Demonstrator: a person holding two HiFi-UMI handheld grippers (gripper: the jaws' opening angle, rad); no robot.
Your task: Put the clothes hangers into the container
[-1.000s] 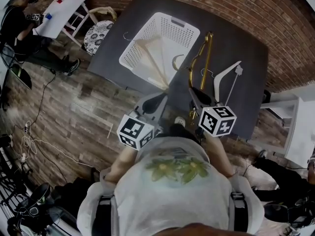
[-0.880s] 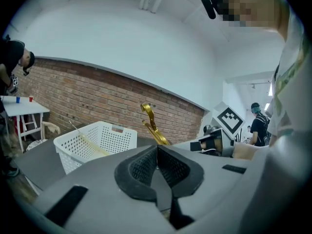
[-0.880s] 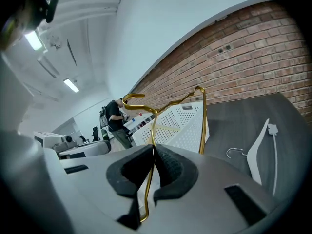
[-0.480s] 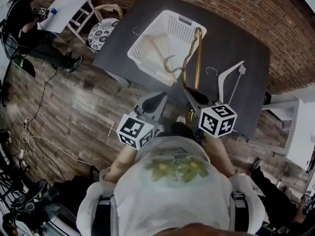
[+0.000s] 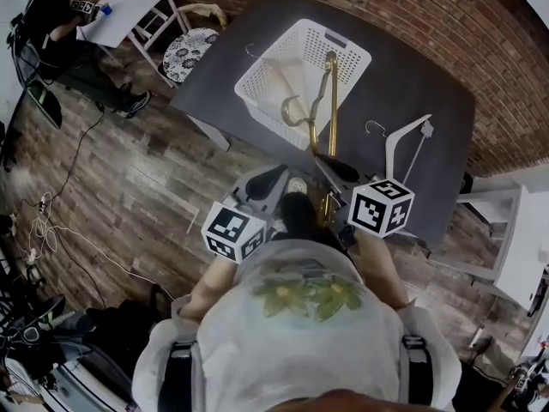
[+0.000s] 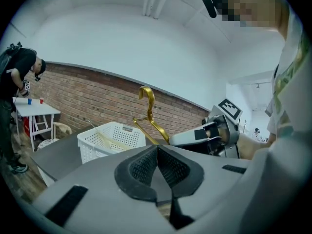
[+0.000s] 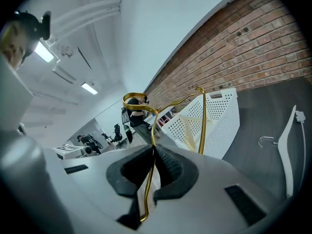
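Gold hanger base under right tool

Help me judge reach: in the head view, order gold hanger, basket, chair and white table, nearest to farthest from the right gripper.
1. Gold hanger: clamped in the right gripper.
2. Basket: just ahead, on the dark table.
3. Chair: beyond that table's left corner.
4. White table: far upper left.
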